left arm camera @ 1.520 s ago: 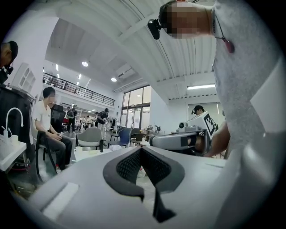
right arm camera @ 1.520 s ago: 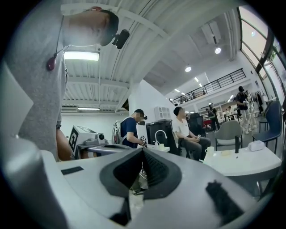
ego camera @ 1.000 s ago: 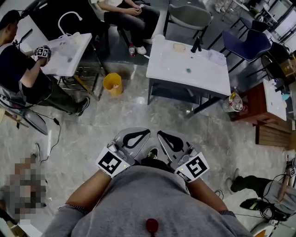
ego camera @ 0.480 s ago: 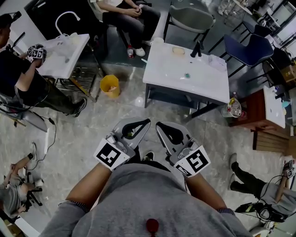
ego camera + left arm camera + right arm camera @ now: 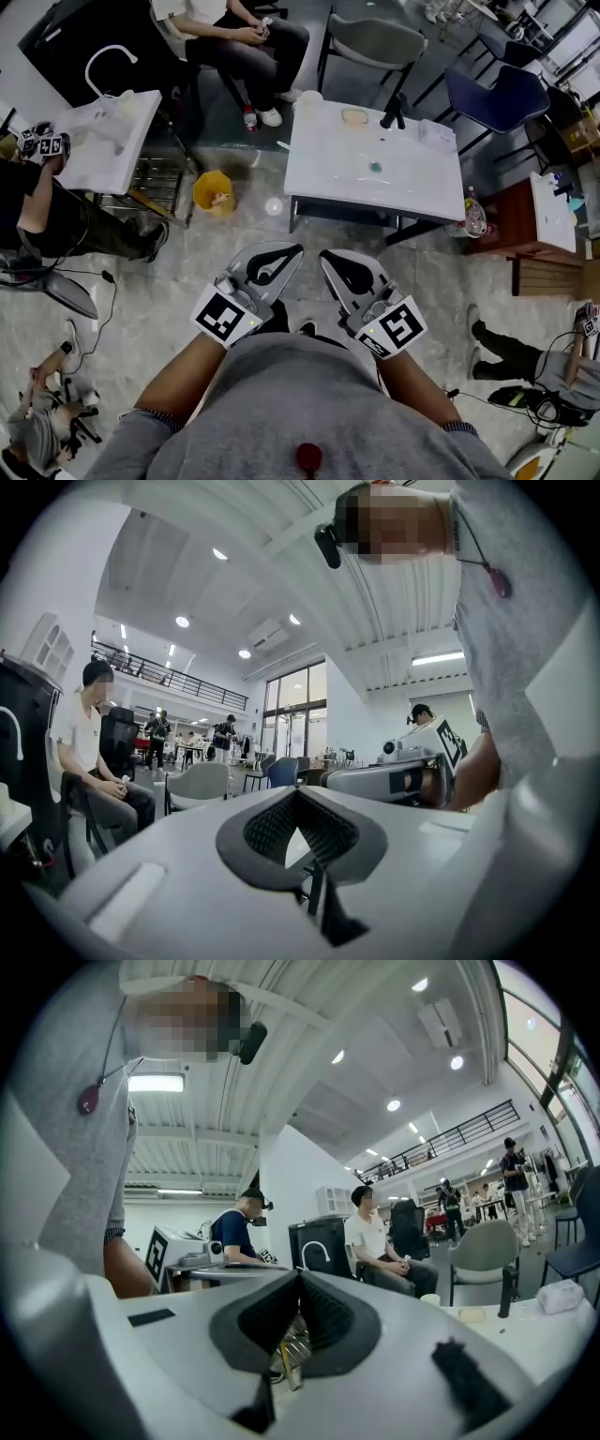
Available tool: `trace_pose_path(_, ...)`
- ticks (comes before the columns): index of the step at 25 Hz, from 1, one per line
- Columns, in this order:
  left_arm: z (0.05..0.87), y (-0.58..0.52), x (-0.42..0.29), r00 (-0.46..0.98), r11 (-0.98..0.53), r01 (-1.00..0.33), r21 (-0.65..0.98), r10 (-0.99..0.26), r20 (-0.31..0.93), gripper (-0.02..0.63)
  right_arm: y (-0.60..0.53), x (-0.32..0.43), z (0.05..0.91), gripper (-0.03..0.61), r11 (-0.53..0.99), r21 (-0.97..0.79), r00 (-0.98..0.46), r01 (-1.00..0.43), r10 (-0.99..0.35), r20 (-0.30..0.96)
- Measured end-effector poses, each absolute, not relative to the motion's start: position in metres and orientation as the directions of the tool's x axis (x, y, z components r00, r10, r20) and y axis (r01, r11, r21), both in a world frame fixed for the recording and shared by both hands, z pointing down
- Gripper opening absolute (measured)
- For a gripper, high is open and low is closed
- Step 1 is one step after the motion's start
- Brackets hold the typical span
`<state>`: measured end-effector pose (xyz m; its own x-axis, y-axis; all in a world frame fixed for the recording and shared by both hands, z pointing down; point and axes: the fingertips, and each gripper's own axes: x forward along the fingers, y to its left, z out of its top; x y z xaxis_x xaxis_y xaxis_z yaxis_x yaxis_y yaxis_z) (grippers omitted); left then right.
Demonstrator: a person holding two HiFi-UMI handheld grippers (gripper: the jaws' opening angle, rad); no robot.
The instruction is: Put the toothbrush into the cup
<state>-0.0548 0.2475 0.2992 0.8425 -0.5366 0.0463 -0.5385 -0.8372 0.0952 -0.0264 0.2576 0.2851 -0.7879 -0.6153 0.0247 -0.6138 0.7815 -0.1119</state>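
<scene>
Facing white table (image 5: 412, 183) on seemingly marble floor (image 5: 178, 272) | left gripper (image 5: 292, 251), right gripper (image 5: 328, 256): fingers together, empty

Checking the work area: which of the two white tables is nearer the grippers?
The wide table straight ahead of the left gripper and right gripper, beside the blue chair; the other table, with the curved tap, stands far left.

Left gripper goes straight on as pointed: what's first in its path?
Likely the white table, near edge: the shut left gripper angles toward it and nothing nearer shows. It is held level, so it might pass over the top; height unclear.
</scene>
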Motion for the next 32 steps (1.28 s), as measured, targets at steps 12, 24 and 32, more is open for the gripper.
trace_pose_path(12,0.304,0.156,-0.090,0.890,-0.883,-0.457,0.112,-0.455,0.045,0.006,0.167,-0.062,0.293,0.014,0.720,-0.119,-0.728,-0.684,-0.683,0.057)
trace_pose_path(24,0.312,0.098,-0.102,0.927,-0.918,-0.375,0.127,-0.370,0.058,0.006,0.109,-0.067,0.295,0.014,0.642,-0.134,-0.653,-0.755,-0.755,0.060)
trace_pose_path(32,0.328,0.062,-0.073,0.929,-0.921,-0.368,0.126,-0.358,0.094,0.006,0.075,-0.036,0.311,0.014,0.634,-0.146,-0.647,-0.760,-0.759,0.070)
